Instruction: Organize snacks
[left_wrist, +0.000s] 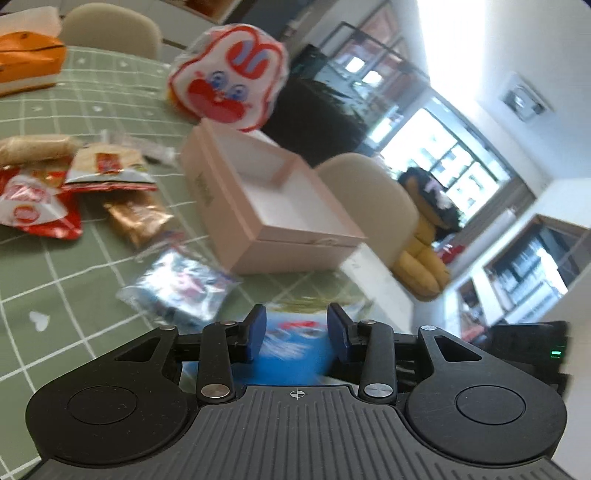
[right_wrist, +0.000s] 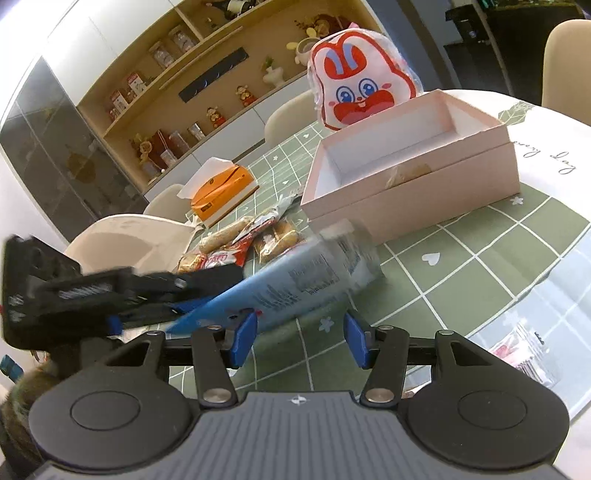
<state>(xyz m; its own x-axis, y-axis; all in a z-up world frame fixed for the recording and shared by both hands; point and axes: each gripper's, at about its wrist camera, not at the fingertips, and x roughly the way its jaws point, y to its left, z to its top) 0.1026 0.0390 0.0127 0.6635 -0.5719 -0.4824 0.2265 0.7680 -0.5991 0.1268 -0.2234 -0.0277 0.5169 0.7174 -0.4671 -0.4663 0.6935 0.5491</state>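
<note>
My left claw is clenched on a blue snack packet. In the right wrist view the packet juts out from that claw, raised at an angle above the table, its printed back panel facing the camera. In the left wrist view the same packet fills the gap between the two blue pads, though motion blur hides the exact contact line.

My right claw is released: its pads stand well apart with only the green checked tablecloth between them, and it holds nothing.

The pink box sits open on the table beyond the blue packet. Its white interior is visible and I see no snack inside. A rabbit-face packet, red and white, stands upright just behind the far wall of the box; I cannot tell whether it touches the wall.

Left of the box, in the left wrist view, loose snacks lie in a cluster on the table: a red and white wrapper, a brown wrapped bar, a pale biscuit pack and a clear bag with blue contents just beside the near corner of the box. An orange tissue box rests farther back on the table, well apart from the pink box
</note>
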